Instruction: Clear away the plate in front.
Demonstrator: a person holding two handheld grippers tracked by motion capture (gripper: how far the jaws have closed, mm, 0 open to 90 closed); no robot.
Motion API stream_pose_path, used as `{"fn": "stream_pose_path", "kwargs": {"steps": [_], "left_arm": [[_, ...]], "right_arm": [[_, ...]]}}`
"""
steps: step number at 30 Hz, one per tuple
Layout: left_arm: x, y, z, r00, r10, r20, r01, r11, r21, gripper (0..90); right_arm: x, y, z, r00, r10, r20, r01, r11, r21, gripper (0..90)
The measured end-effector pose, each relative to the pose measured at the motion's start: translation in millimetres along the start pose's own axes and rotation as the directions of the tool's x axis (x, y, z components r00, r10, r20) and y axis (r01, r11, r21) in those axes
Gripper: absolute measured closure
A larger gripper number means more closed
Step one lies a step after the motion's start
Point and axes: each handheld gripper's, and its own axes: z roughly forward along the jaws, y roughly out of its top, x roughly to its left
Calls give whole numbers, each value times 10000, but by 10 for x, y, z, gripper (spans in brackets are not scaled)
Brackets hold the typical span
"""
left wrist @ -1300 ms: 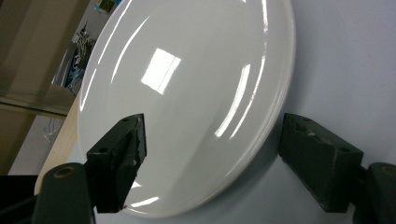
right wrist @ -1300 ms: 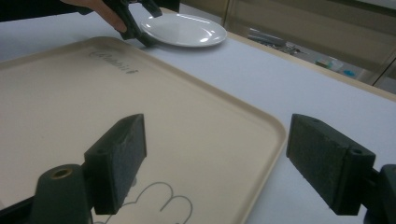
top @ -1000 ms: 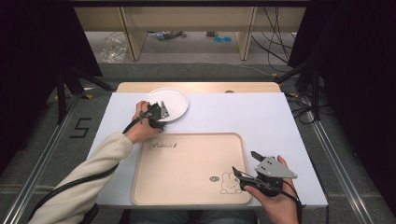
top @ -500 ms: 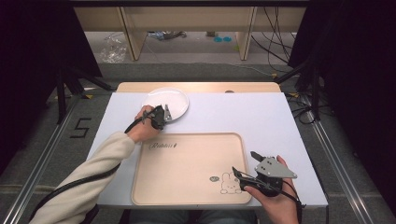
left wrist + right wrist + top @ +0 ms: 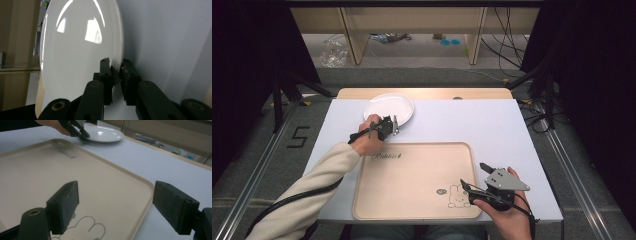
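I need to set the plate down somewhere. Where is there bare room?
The tray is bare across its middle, between its top-left lettering and the rabbit drawing. The white table right of the plate is bare too. It is crowded only where the left gripper pinches the plate's rim.

I log: tray (image 5: 412,180) on the table (image 5: 492,125), near edge, centre. Plate (image 5: 388,107) behind the tray, far left. Left gripper (image 5: 391,126) at the plate's near rim; right gripper (image 5: 469,192) over the tray's near right corner.
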Motion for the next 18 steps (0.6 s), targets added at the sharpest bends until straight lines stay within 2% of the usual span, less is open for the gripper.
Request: {"fn": "stream_pose_path", "kwargs": {"steps": [2, 5, 7, 8, 12, 14, 18], "left_arm": [[28, 21, -55, 9994, -36, -336, 34, 10000, -51, 838], [101, 35, -131, 9980, -160, -613, 158, 9999, -39, 866], [143, 39, -166, 9969, -47, -782, 45, 10000, -26, 877], [156, 35, -174, 9976, -99, -683, 98, 10000, -19, 877], [159, 29, -189, 9967, 53, -813, -50, 10000, 47, 878], [169, 29, -196, 9964, -64, -843, 61, 10000, -39, 878], [174, 26, -220, 9963, -18, -858, 18, 10000, 0, 877]], "right_arm": [[-1, 1, -3, 10000, 12, -12, -12, 10000, 18, 225], [-7, 2, -3, 9999, -88, 48, 89, 10000, -4, 228], [-6, 1, 4, 9999, -116, 36, 116, 9999, -75, 229], [-6, 1, 4, 9999, -118, 37, 118, 9999, -63, 230], [-8, 1, 7, 9999, -101, 20, 101, 9999, -64, 230], [-10, -1, 9, 10000, -72, 16, 72, 10000, -54, 231], [-10, -1, 9, 10000, -55, 33, 55, 10000, -75, 232]]}}
